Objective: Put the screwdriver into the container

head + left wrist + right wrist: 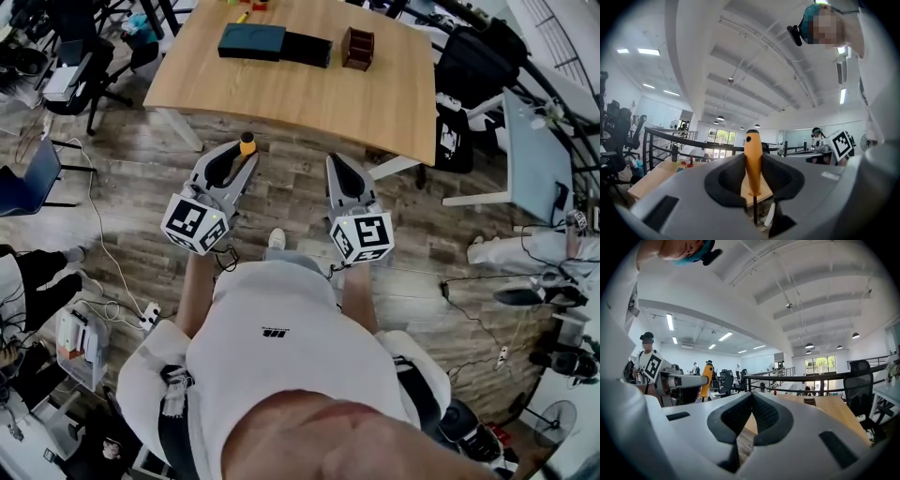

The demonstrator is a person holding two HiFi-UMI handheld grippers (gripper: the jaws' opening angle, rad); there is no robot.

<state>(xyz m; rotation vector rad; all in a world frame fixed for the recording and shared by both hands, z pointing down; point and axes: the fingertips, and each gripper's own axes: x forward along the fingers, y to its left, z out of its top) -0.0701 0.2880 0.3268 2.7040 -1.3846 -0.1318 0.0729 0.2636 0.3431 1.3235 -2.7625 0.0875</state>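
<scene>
The left hand-held gripper [240, 157] is partly closed on the screwdriver [753, 161]. Its pads pinch the orange handle, which stands upright between them, and the dark shaft runs down toward the gripper's body. The right hand-held gripper [336, 164], just beside it, has its tips together on nothing. Both hang over the floor [300, 199], short of the surface [309, 98]. The brown container [357, 49] sits there, well apart from the screwdriver.

Screwdriver [753, 159]: orange handle, dark shaft, upright, clamped between left gripper [243, 157] jaws. Brown compartmented container [357, 49]: upright on wooden table [281, 94], well apart.
</scene>
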